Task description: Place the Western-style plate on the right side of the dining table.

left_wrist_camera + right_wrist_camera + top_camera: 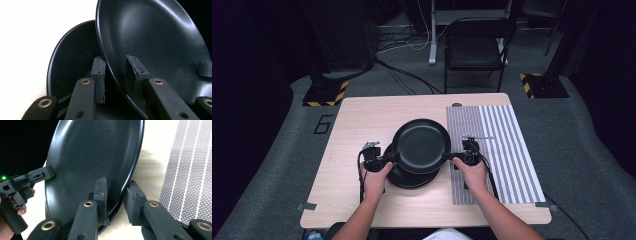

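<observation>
Two black plates are on the wooden table (357, 125). The upper plate (421, 145) is held a little above and behind the lower plate (411, 182), which lies flat. My left gripper (393, 159) is shut on the upper plate's left rim, and my right gripper (451, 157) is shut on its right rim. In the left gripper view the upper plate (150, 37) runs edge-on through my left gripper (115, 75), with the lower plate (72, 55) behind it. The right gripper view shows that plate (95, 152) with its rim in my right gripper (117, 195).
A grey striped mat (502, 150) covers the right part of the table, under my right hand; it also appears in the right gripper view (190, 170). A black folding chair (474, 50) stands beyond the far edge. Bare wood lies left of the plates.
</observation>
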The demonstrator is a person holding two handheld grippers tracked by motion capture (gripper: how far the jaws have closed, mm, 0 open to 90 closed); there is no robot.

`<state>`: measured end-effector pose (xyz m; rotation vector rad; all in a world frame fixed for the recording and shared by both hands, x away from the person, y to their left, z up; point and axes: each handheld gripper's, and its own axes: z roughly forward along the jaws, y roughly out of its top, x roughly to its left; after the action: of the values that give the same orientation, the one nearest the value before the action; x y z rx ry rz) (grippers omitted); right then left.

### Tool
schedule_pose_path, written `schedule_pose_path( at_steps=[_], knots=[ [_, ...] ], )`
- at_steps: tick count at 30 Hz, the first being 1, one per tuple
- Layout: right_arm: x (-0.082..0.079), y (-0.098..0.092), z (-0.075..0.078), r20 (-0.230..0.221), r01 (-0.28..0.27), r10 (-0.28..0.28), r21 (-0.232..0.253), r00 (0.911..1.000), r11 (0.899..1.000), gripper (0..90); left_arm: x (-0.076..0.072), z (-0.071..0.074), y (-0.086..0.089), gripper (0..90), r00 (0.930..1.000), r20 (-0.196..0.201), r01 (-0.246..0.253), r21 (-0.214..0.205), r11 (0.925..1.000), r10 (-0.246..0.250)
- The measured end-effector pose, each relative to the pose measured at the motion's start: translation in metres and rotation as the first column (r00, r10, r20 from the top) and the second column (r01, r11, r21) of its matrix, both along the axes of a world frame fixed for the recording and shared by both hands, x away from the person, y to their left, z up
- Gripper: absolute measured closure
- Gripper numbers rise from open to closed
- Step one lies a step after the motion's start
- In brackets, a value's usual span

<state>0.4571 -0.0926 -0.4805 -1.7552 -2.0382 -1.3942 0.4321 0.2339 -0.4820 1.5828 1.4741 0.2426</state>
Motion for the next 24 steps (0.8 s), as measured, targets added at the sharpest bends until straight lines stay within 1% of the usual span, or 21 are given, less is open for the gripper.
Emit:
schedule_pose_path(
  at_steps=[1, 8, 12, 13, 14, 19, 24],
  knots=[
    [-0.001, 0.0, 0.001, -0.005, 0.001, -0.001, 0.001, 1.0, 1.0, 73.3, 0.0, 0.001, 0.0, 69.6, 1.0, -0.002, 0.002, 0.001, 1.0, -0.002],
    [-0.009, -0.006, 0.01, 0.014, -0.021, 0.021, -0.006, 0.9997, 1.0, 73.0, -0.003, 0.008, -0.004, 69.5, 0.9996, 0.018, 0.023, 0.01, 0.9997, -0.023],
    [-0.011, -0.011, 0.011, 0.015, -0.022, 0.022, -0.004, 0.9996, 1.0, 72.9, -0.004, 0.01, -0.008, 69.3, 0.9994, 0.018, 0.03, 0.019, 0.9994, -0.031],
    [-0.011, -0.011, 0.011, 0.015, -0.022, 0.022, -0.004, 0.9996, 1.0, 72.9, -0.004, 0.01, -0.009, 69.3, 0.9991, 0.02, 0.038, 0.026, 0.9989, -0.039],
    [-0.013, -0.013, 0.011, 0.011, -0.024, 0.024, -0.003, 0.9997, 1.0, 72.8, -0.005, 0.011, -0.012, 69.4, 0.9992, 0.017, 0.035, 0.022, 0.9992, -0.035],
    [-0.015, -0.019, 0.013, 0.019, -0.024, 0.024, -0.003, 0.9995, 1.0, 72.6, -0.005, 0.013, -0.017, 69.4, 0.9991, 0.018, 0.038, 0.023, 0.999, -0.038],
    [-0.017, -0.023, 0.016, 0.029, -0.031, 0.031, 0.001, 0.9991, 1.0, 72.0, -0.005, 0.019, -0.022, 69.4, 0.9988, 0.028, 0.04, 0.03, 0.9987, -0.041]
  ],
)
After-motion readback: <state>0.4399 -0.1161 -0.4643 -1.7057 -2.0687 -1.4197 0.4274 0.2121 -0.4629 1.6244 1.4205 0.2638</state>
